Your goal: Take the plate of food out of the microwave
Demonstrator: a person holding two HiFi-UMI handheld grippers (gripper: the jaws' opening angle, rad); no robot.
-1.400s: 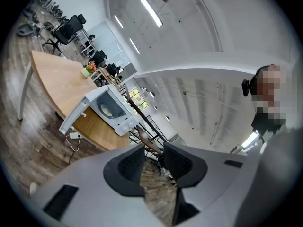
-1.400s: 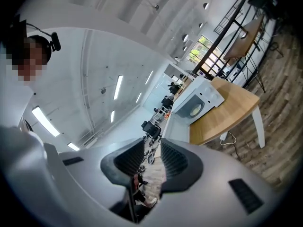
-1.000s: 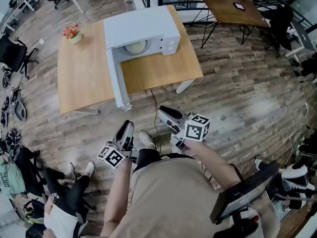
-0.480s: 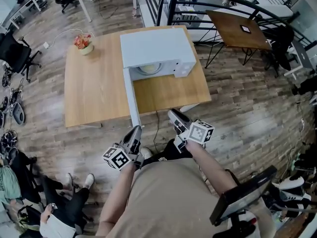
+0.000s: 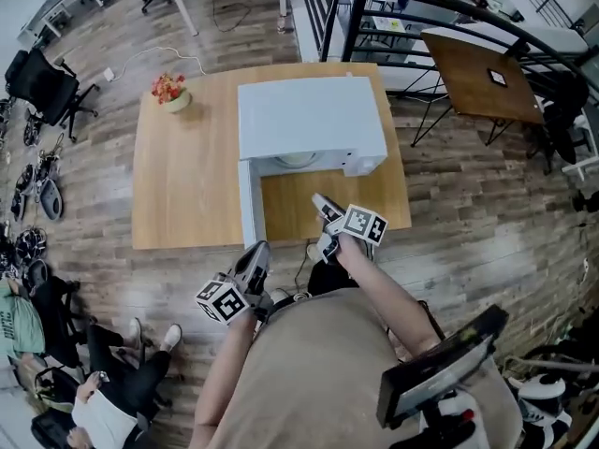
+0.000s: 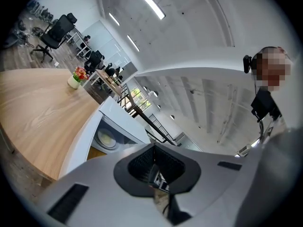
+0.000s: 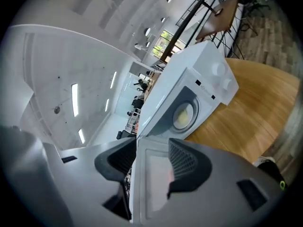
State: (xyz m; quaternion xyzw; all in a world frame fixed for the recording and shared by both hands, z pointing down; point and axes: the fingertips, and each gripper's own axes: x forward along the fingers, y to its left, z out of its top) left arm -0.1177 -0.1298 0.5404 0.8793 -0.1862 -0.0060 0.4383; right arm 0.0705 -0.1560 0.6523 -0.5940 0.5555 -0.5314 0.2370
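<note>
A white microwave (image 5: 309,118) stands on the wooden table (image 5: 187,185) with its door (image 5: 248,204) swung open toward me. Inside it a pale plate of food (image 5: 298,160) shows, also seen as the plate (image 7: 183,115) and the plate (image 6: 105,138) in the gripper views. My right gripper (image 5: 319,202) is over the table's front edge before the cavity. Its jaws (image 7: 149,162) are opening; only the door shows beyond the gap, nothing is gripped. My left gripper (image 5: 259,251) hangs below the table edge near the door's end, jaws (image 6: 154,167) shut and empty.
A flower pot (image 5: 169,90) sits at the table's far left corner. A dark table (image 5: 482,64) and black railing (image 5: 374,7) lie to the right and behind. A seated person (image 5: 112,391) is at lower left, office chairs (image 5: 42,82) at far left.
I have come closer to the table, so the microwave looks nearer. The right gripper has moved forward over the table's front edge. The left gripper stays low by the door's end.
</note>
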